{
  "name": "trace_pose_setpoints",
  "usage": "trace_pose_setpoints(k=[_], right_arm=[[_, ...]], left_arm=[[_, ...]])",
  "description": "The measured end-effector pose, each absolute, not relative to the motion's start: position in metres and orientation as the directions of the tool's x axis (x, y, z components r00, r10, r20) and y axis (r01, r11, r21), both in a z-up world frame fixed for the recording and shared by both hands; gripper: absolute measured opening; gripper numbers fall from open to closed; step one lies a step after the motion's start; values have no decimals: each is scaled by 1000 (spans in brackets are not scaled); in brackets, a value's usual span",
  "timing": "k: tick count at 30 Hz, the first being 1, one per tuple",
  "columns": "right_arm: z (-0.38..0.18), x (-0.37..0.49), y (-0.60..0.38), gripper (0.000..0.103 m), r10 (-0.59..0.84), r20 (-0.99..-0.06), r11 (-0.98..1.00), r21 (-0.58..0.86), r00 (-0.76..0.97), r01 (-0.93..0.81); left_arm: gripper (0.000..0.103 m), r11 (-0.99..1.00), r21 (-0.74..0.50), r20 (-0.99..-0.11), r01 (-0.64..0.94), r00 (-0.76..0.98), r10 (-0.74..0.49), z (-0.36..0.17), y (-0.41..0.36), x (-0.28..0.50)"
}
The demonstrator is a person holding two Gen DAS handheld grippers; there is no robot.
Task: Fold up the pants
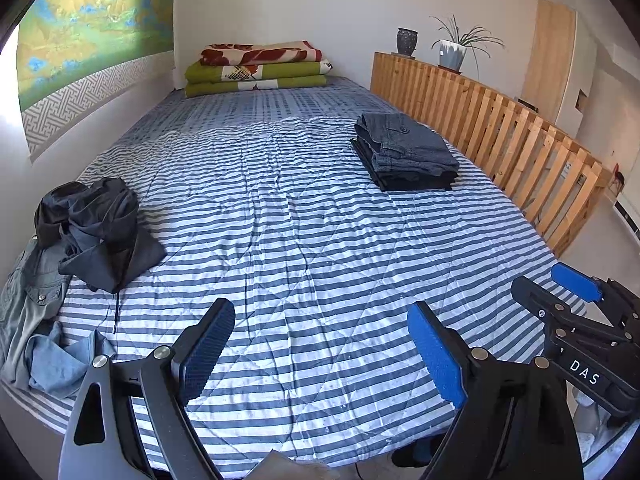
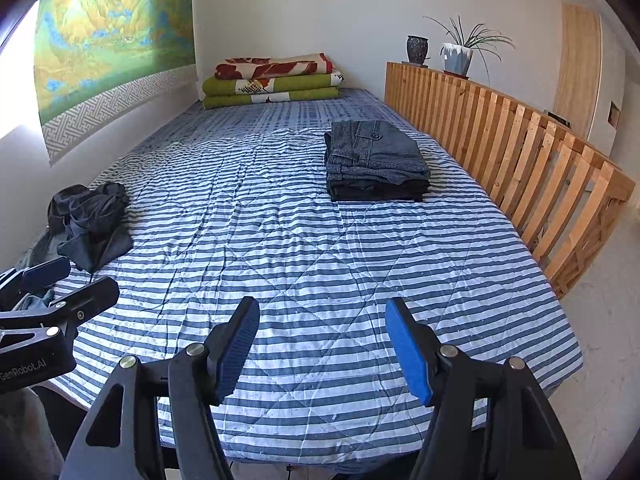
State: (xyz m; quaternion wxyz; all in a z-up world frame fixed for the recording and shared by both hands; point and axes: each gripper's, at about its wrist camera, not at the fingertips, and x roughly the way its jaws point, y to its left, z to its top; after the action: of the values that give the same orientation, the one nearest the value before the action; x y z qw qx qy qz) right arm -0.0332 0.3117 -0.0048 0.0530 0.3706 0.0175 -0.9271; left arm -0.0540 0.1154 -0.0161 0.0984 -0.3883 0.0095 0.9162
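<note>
A crumpled heap of dark pants (image 1: 98, 232) lies at the bed's (image 1: 304, 240) 9 o'clock edge, with no clear long axis. Folded pants (image 1: 408, 152) are stacked at 1 o'clock. Left tool (image 1: 320, 352) and right tool (image 2: 322, 348) both gape wide, holding nothing.

I count two grippers: my left gripper (image 1: 324, 350) and right gripper (image 2: 324, 346), each with two fingers spread apart and nothing between them. On the one bed (image 1: 304, 240) there is one neat stack of folded pants (image 1: 406, 152) at the far right, though I cannot tell how many pairs it holds. Near left lies one heap of unfolded garments (image 1: 72, 248); their number is unclear. Far end: three folded blankets (image 1: 258, 68). On the one wooden rail (image 1: 500, 120) stand two pots: one dark pot (image 1: 407, 41), one potted plant (image 1: 454, 50). One wall hanging (image 1: 92, 28).
</note>
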Motion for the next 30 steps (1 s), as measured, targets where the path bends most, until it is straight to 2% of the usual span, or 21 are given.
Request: trace_pose_setpoints(k=[30], right_arm=[[-9, -35, 311, 61, -95, -698, -993, 12, -710, 121]], left_arm=[[91, -983, -61, -717, -176, -677, 166, -20, 120, -54]])
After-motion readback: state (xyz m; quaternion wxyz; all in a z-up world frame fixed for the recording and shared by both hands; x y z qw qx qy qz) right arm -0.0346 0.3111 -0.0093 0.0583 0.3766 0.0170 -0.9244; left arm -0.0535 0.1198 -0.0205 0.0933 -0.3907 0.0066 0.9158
